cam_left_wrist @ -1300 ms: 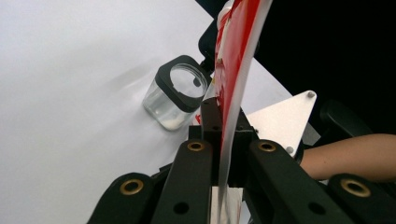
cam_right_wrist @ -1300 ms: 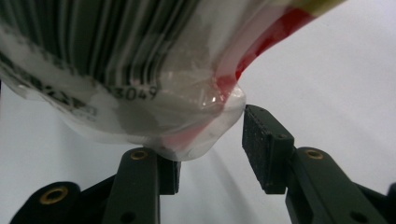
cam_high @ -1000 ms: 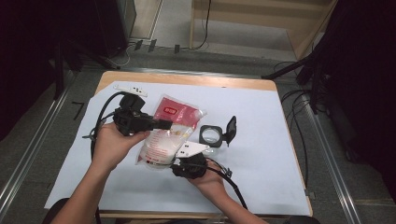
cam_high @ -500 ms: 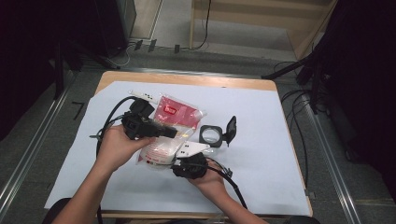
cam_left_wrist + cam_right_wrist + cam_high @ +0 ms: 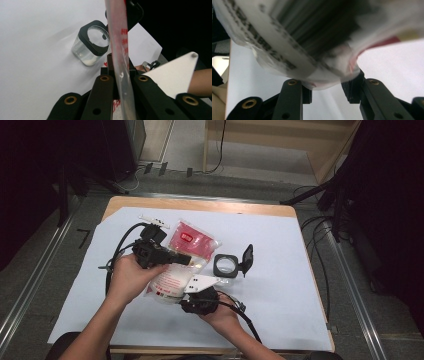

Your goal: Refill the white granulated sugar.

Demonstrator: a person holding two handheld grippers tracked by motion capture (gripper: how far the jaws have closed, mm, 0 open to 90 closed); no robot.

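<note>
So right now both grippers have hold of the same pouch (image 5: 182, 257), a soft red-and-white bag with some white stuff in the lower part, hanging just above the middle of the table (image 5: 280, 245). The left gripper (image 5: 186, 260) is clamped tight across the pouch's thin edge; in the left gripper view the film (image 5: 120, 62) runs straight up between the closed jaws. The right gripper (image 5: 192, 292) grips the fat bottom end from the near edge, jaws only partly closed around the bulge (image 5: 324, 75).

My guess is this is the line-up step before pouring. Just beside the pouch, toward the right edge, sits a small clear jar (image 5: 226, 266) with a black rim, flip lid (image 5: 247, 259) standing open, and only a thin pale layer at the bottom as far as I can tell. Next move probably needs the pouch's mouth brought over that jar; I can't tell if the top's even opened yet.
</note>
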